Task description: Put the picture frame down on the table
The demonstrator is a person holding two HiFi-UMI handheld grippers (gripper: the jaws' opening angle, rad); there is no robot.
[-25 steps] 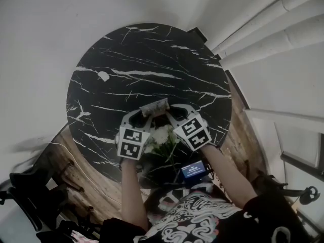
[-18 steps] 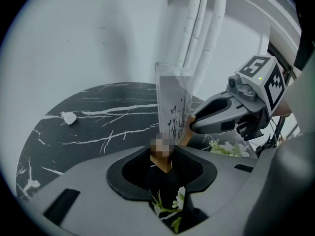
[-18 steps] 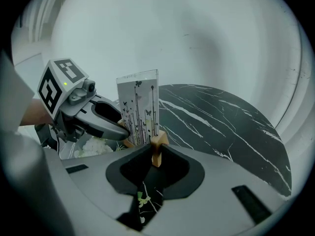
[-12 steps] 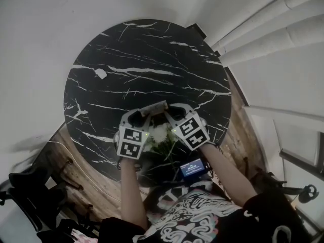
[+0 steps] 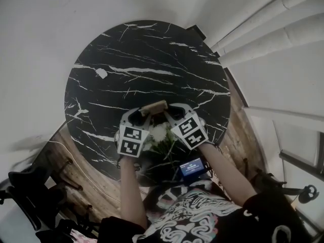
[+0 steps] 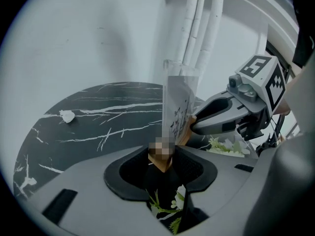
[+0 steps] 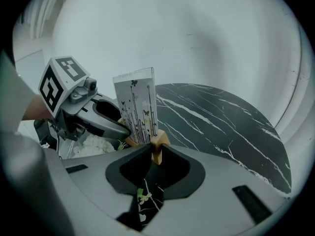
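A person is holding a small picture frame (image 5: 153,107) between two hand-held grippers, over the near part of a round black marble counter (image 5: 152,54). The left gripper (image 6: 161,161) is pinching one end of the frame's wooden base, its fingers closed tight on the wood. The right gripper (image 7: 156,154) is clamping the opposite end the same way. Gripping both ends is probably keeping the clear panel upright and level. The frame seems to be hanging just above the counter rather than resting on it. A bunch of white flowers (image 5: 161,134) is lying beneath the grippers, so the frame likely needs setting down farther in, on bare marble. A white scrap (image 5: 102,74) is lying well off to the left.
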